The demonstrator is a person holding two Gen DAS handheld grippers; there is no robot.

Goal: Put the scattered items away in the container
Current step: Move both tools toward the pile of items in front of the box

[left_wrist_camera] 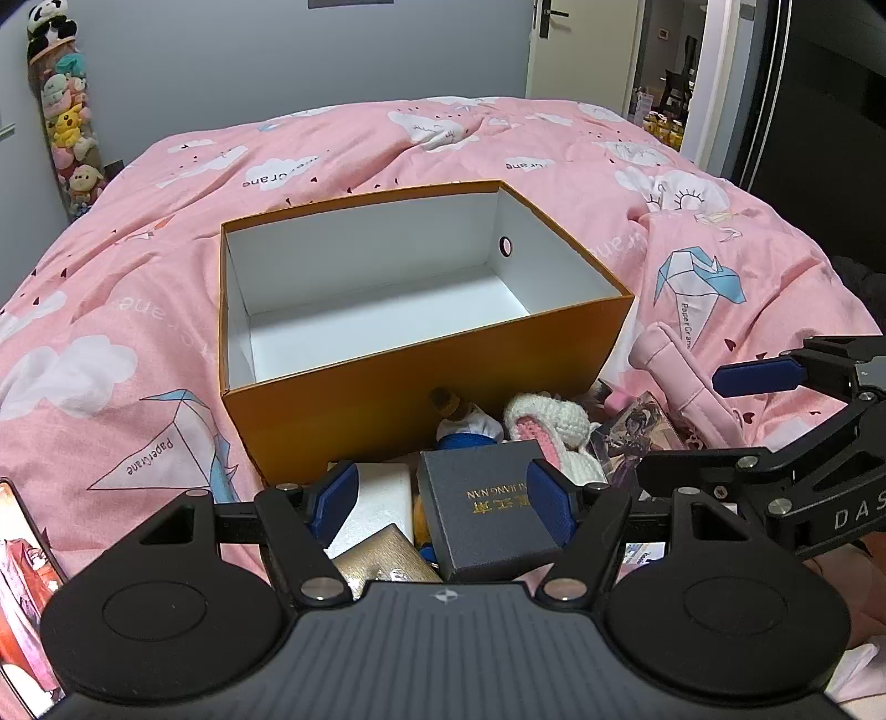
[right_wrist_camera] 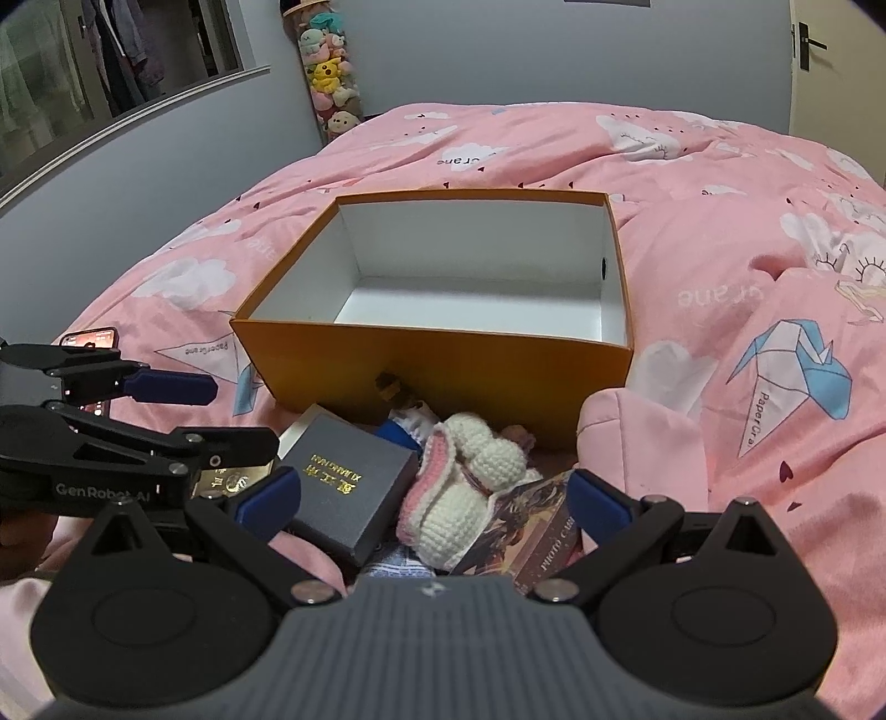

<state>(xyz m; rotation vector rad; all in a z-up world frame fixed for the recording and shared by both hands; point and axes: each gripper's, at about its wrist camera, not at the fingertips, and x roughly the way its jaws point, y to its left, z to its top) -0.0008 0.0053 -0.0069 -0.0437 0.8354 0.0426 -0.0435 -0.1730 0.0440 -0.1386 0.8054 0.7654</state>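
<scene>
An orange box [left_wrist_camera: 343, 410] with a bare white inside stands open on the pink quilt [left_wrist_camera: 166, 310]. In front of it lies a small heap: a dark grey box with gold lettering [left_wrist_camera: 482, 509], a white foam block [left_wrist_camera: 376, 498], a gold box [left_wrist_camera: 382, 559], a white-and-pink crochet piece [right_wrist_camera: 470, 487], a photo card pack [right_wrist_camera: 531, 520] and a small figure [left_wrist_camera: 451, 412]. My left gripper [left_wrist_camera: 443, 501] hovers open over the grey box and foam block. My right gripper [right_wrist_camera: 434, 501] is open wide above the crochet piece and cards, holding nothing.
A pink pouch [left_wrist_camera: 681, 382] lies right of the heap. A phone [right_wrist_camera: 91, 338] rests on the quilt to the left. A column of plush toys [left_wrist_camera: 69, 122] hangs on the far wall, and a door [left_wrist_camera: 559, 50] stands behind the bed.
</scene>
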